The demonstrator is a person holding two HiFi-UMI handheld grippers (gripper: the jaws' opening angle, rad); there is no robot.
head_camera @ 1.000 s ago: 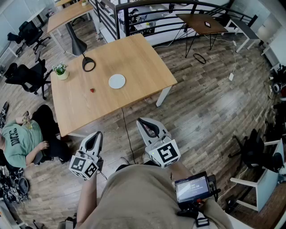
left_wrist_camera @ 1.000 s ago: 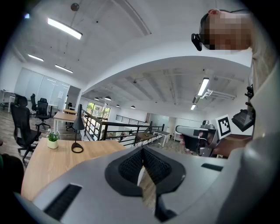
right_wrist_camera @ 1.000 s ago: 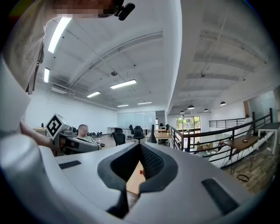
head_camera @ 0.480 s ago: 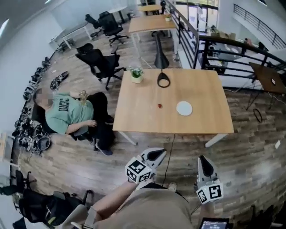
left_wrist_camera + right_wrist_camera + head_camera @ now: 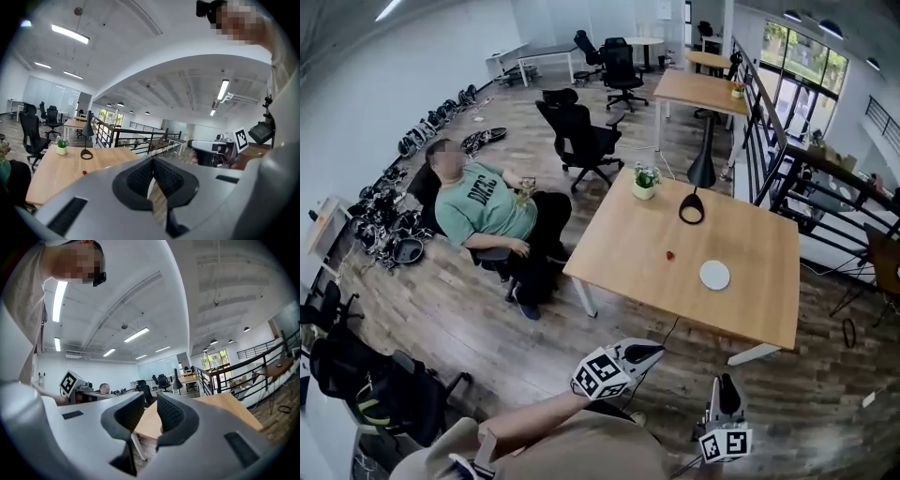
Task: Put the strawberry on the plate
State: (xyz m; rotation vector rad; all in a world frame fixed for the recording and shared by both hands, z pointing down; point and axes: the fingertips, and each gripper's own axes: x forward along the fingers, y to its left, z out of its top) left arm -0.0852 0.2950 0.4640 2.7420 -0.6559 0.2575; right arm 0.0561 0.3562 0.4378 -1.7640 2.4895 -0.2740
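Nothing of the task is showing as done yet: the strawberry (image 5: 669, 254) is lying on the bare wood of the table (image 5: 750, 305), near the plate (image 5: 714, 275), to its left in the head view and clearly apart from it, and the plate itself is sitting empty. Both tools are hanging well short of the plate, off the table's near edge and over the floor, with the person standing back from it. The left gripper (image 5: 152, 174) is carrying its jaws pressed together with nothing between them. The right gripper (image 5: 150, 414) is opening its jaws, a narrow gap showing between the pads with nothing in it, so it is holding nothing. By my reading every step is remaining: closing in on the plate, taking the strawberry, and setting it on the plate
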